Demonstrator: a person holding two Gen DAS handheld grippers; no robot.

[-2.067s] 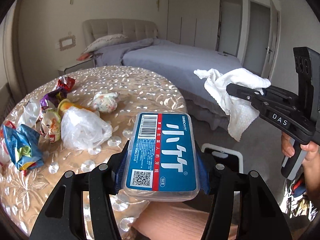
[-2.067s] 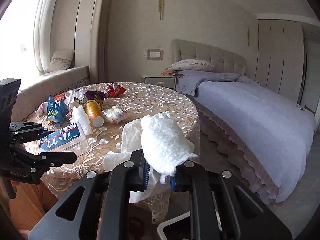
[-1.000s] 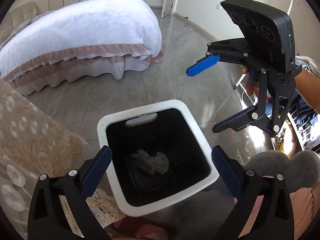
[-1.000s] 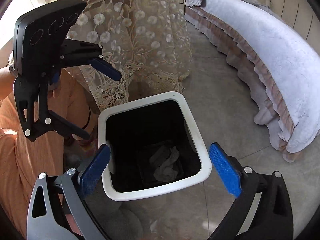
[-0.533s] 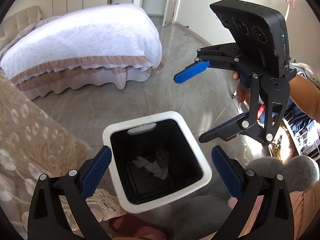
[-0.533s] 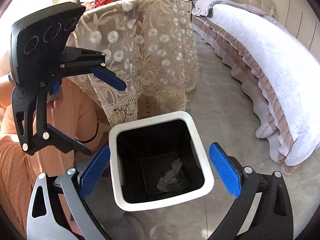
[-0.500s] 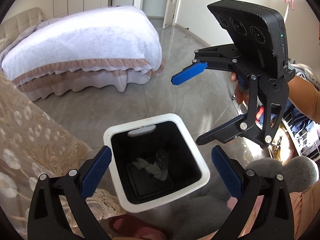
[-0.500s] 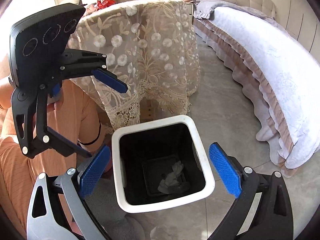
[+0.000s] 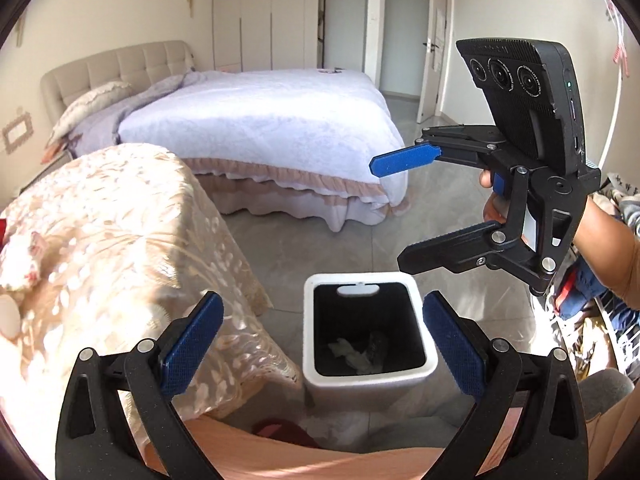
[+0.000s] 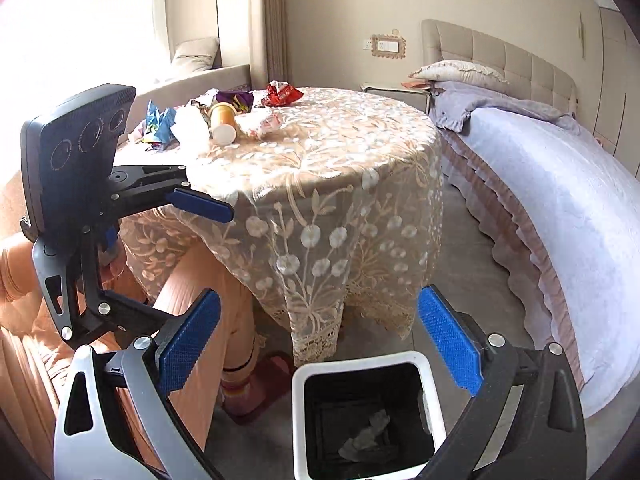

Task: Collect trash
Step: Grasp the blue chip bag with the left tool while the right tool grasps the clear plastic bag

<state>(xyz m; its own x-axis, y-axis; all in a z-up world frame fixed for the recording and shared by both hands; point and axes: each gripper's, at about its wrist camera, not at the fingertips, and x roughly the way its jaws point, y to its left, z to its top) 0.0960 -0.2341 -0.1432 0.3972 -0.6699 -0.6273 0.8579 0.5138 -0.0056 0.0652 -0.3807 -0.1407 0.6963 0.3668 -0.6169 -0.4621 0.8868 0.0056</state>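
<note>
A white bin with a black inside (image 9: 425,368) (image 10: 298,400) stands on the floor by the table, with a crumpled white tissue (image 9: 348,350) (image 10: 366,438) at its bottom. My left gripper (image 9: 322,344) is open and empty above and in front of the bin; it also shows in the right wrist view (image 10: 188,252). My right gripper (image 10: 318,338) is open and empty, raised to the right of the bin; it also shows in the left wrist view (image 9: 390,212). Several pieces of trash lie on the round table: an orange bottle (image 10: 222,120), a red wrapper (image 10: 282,92), a blue wrapper (image 10: 158,120), a clear bag (image 10: 190,126).
The round table (image 10: 320,152) has a lace cloth hanging low, left of the bin. A bed (image 9: 256,128) (image 10: 560,184) stands beyond the bin. The person's legs (image 10: 208,300) and a slipper are under the table. Grey floor (image 9: 332,248) lies between table and bed.
Both grippers let go of the blue box and the white tissue over the bin, then tilted up and away from it; the table and bed have come back into view.
</note>
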